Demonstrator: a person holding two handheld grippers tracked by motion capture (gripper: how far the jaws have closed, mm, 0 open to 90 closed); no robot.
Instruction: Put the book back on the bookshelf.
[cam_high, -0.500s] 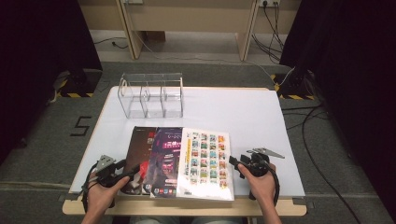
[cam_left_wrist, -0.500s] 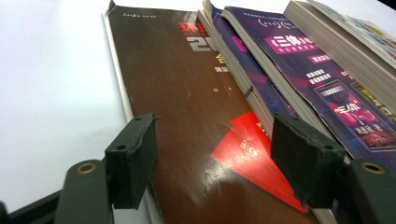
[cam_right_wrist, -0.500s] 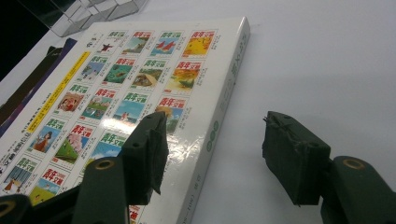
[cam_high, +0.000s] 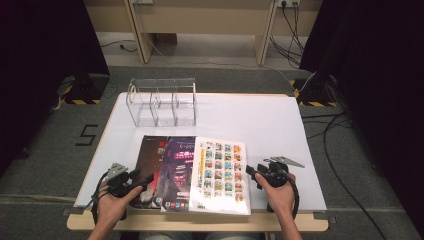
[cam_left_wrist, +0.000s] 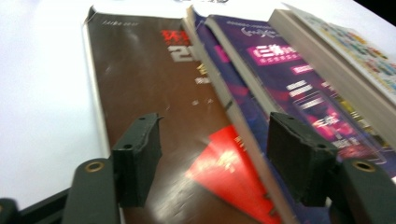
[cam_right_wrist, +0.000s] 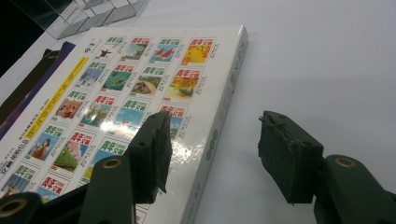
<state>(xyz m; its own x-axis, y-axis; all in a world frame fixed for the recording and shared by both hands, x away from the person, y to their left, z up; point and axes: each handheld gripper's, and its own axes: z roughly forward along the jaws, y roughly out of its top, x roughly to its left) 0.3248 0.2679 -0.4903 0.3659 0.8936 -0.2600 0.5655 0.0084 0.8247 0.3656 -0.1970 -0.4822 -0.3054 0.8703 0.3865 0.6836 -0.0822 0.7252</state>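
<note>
Three books lie overlapped near the table's front edge: a brown book at the left, a purple book partly on it, and a white book with a grid of small pictures on top at the right. My left gripper is open at the brown book's front left corner. In the left gripper view its jaws straddle the brown cover beside the purple book. My right gripper is open at the white book's right edge; its jaws straddle that book's spine.
A clear acrylic organizer with three compartments stands at the back left of the white table. Bare tabletop lies right of the books and behind them. Cables run on the floor at the right.
</note>
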